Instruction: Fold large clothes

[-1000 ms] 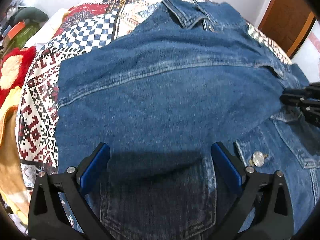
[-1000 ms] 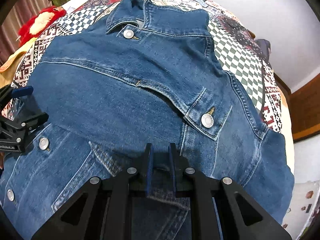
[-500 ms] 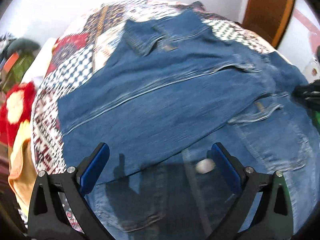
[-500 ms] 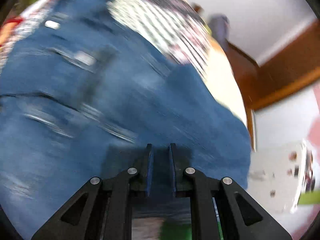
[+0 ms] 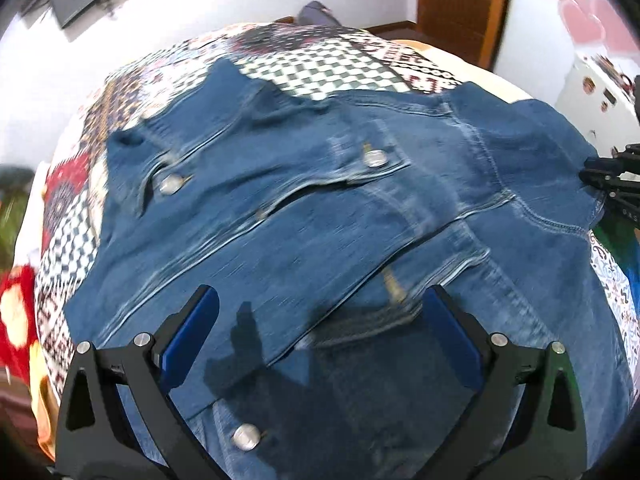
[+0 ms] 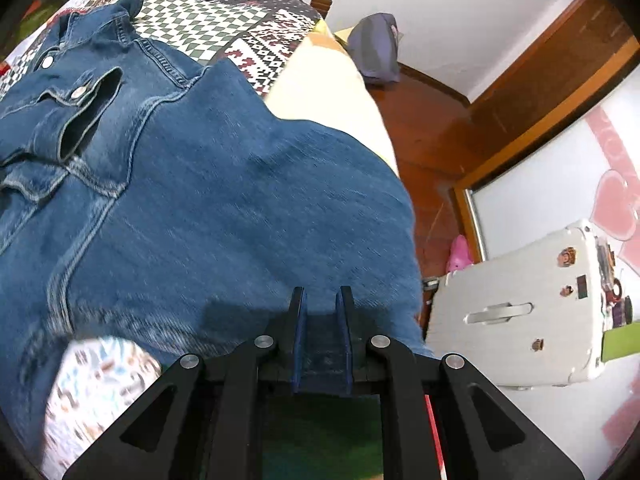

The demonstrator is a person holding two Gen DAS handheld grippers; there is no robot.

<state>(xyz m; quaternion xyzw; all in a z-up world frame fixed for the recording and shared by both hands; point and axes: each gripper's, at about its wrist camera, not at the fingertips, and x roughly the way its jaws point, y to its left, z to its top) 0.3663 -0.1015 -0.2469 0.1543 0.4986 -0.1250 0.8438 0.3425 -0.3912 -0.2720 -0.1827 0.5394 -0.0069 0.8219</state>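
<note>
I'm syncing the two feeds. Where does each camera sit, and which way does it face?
Left wrist: on the left gripper, tilted down over the denim jacket on the quilt; its open fingers show.
Right wrist: on the right gripper, looking down along the jacket's edge toward a suitcase; its fingers are shut on denim.
Shared: jacket, quilt; the left view also shows the right gripper.

Two close, downward views of jacket [image 5: 320, 220]
</note>
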